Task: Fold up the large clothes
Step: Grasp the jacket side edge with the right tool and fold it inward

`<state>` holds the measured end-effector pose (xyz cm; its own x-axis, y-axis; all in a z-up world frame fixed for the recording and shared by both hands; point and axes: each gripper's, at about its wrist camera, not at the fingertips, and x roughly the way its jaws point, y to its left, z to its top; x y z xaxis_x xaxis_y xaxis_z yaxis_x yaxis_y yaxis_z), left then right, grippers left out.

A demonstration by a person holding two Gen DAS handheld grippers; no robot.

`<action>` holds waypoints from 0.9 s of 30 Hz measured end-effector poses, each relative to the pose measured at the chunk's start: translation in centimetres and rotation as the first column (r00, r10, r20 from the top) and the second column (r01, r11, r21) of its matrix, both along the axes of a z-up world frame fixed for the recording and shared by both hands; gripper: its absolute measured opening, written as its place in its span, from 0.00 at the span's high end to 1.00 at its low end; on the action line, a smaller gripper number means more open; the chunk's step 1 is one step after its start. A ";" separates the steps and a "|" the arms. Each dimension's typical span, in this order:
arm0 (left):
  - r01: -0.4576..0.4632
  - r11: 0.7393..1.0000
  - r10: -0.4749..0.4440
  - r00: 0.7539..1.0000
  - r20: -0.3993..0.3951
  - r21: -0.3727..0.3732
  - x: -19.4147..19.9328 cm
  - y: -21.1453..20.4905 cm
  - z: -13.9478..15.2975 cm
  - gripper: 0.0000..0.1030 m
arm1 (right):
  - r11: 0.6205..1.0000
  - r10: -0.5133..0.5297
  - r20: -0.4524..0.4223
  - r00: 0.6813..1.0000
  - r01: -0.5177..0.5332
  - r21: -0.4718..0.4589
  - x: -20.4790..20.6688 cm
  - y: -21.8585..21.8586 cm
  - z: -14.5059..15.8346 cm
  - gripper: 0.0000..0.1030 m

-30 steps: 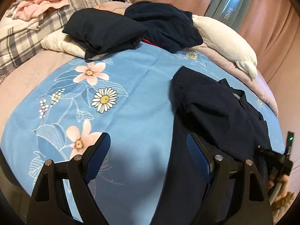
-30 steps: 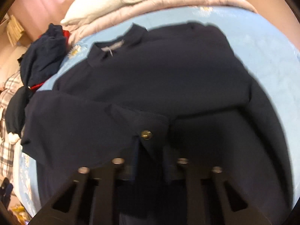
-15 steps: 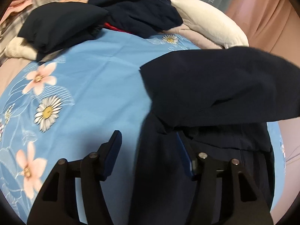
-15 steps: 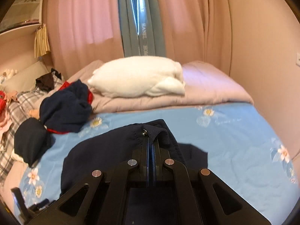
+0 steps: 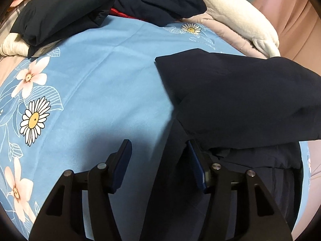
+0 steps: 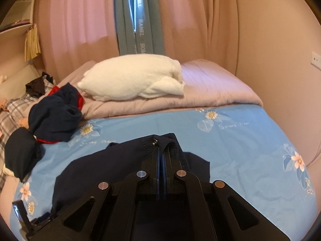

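A large navy garment [image 5: 240,96] lies on the blue flowered bedsheet [image 5: 100,92]. One side of it is lifted into the air as a broad flap. My right gripper [image 6: 160,146] is shut on the garment's [image 6: 120,164] edge, close to a small metal button [image 6: 154,139], and holds it above the bed. My left gripper [image 5: 158,160] points down at the garment's left border. Its jaws stand apart, with the dark edge lying between the blue pads [image 5: 122,160]. The left pad is over bare sheet and the right pad sits against the cloth.
A white pillow [image 6: 134,78] rests on a pink quilt [image 6: 210,92] at the bed's head. Dark bundled clothes [image 6: 54,116] and a folded dark garment [image 5: 60,14] lie at the sheet's far left, beside plaid cloth [image 6: 14,108]. Curtains and a wall close in behind and on the right.
My right gripper has risen with the garment's edge, lifting a flap off the bed. My left gripper has moved over to the garment's left border and its jaws have narrowed.
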<state>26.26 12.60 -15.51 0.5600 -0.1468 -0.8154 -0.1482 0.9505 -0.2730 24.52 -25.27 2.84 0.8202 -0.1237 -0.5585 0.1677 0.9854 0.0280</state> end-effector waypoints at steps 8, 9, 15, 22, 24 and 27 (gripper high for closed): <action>0.002 0.999 -0.002 1.000 -0.011 0.040 0.4 -0.3 -0.4 0.44 | 1.000 -0.015 -0.034 0.999 0.016 0.009 0.5 -1.1 -2.0 0.97; 0.003 0.999 -0.003 1.000 -0.011 0.044 0.5 -0.4 -0.4 0.44 | 1.000 -0.016 -0.037 0.999 0.017 0.011 0.5 -1.2 -2.2 0.97; 0.007 0.998 -0.006 1.000 -0.016 0.068 0.7 -0.6 -0.8 0.44 | 0.999 -0.030 -0.066 0.997 0.030 0.009 0.9 -1.8 -3.9 0.98; 0.006 0.996 -0.004 1.000 -0.021 0.084 0.8 -0.8 -1.0 0.45 | 0.999 -0.046 -0.097 0.994 0.047 0.013 1.3 -2.8 -5.7 0.98; 0.010 0.996 -0.008 1.000 -0.020 0.090 0.9 -0.8 -1.1 0.44 | 0.999 -0.050 -0.107 0.993 0.052 0.015 1.4 -3.0 -6.2 0.98; 0.010 0.995 -0.008 1.000 -0.021 0.096 0.9 -0.8 -1.2 0.44 | 0.998 -0.057 -0.122 0.991 0.059 0.017 1.5 -3.3 -6.9 0.98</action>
